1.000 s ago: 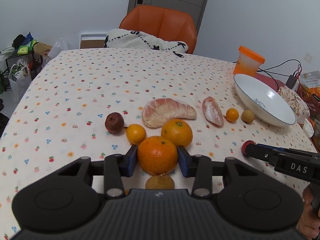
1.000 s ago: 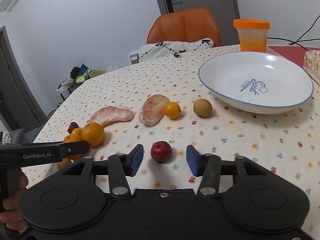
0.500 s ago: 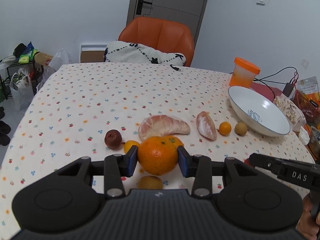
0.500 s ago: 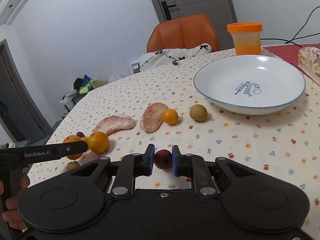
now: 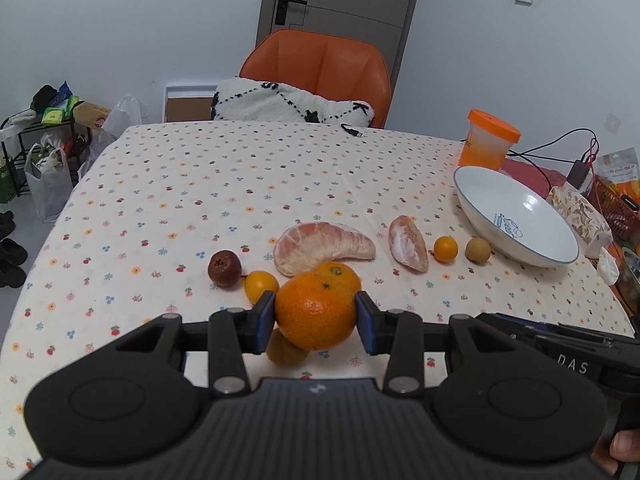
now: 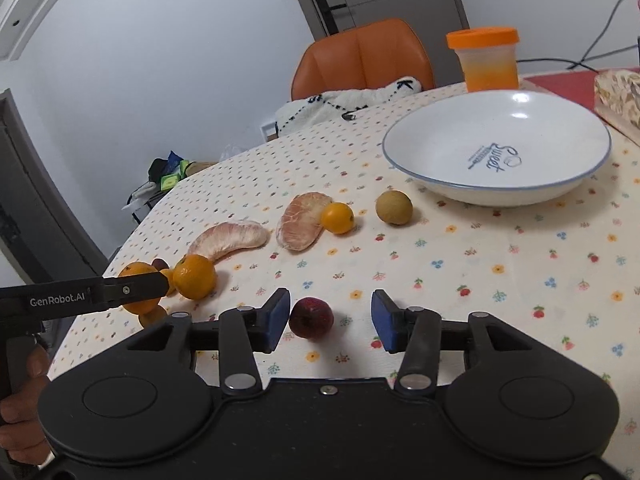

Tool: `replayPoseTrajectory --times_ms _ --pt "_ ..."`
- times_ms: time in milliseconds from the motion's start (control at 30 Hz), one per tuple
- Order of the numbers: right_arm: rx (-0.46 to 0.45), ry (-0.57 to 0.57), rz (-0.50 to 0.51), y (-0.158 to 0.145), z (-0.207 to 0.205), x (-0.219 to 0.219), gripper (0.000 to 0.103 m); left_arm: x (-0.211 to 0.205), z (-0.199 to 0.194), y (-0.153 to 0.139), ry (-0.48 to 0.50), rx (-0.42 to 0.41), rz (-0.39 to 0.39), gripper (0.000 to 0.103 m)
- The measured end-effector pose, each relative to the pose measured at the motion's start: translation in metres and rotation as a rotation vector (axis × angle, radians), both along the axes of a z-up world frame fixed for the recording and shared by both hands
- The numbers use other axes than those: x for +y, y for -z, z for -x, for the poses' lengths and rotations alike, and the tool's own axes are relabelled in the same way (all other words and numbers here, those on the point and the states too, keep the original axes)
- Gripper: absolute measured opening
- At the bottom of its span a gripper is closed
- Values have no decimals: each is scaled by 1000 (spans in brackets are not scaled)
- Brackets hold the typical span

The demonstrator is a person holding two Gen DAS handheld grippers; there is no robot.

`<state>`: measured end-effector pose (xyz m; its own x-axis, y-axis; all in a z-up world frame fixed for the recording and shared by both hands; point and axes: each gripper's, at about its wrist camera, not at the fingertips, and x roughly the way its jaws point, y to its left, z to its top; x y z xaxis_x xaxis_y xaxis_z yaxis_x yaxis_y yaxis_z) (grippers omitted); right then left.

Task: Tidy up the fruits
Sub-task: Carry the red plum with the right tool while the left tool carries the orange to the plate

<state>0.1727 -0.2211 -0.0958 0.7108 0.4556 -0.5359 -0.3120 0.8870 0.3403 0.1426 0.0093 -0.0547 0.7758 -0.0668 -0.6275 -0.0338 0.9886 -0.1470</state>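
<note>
Your left tongs [image 5: 316, 318] were clamped on the large orange [image 5: 315, 311], lifted just clear of the bench [image 5: 208, 184], above a small brownish fruit [image 5: 285, 350]. Your right tongs [image 6: 330, 320] had just been opening and stood apart, the dark red fruit [image 6: 311, 317] lying loose between the pads, nearer the left one.

To do this step well, you likely needed to centre that round, smooth fruit before closing, since it could roll. The orange's pebbled rind looked firm enough to carry. The white bowl [image 6: 420, 136], glossy and shallow, sat empty at the far right, a fair target.
</note>
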Motion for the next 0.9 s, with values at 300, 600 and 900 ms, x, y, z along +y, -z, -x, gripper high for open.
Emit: replayPoseTrajectory --times_ms 300,600,900 --pt "-26 2 -27 -6 6 -11 21 -22 -8 -7 47 -12 -10 41" --pt "-69 74 -42 -20 9 -43 21 -64 -22 -16 129 -25 0 41" --pt "-103 139 -36 -27 11 -72 21 -112 -36 -27 218 -51 10 41"
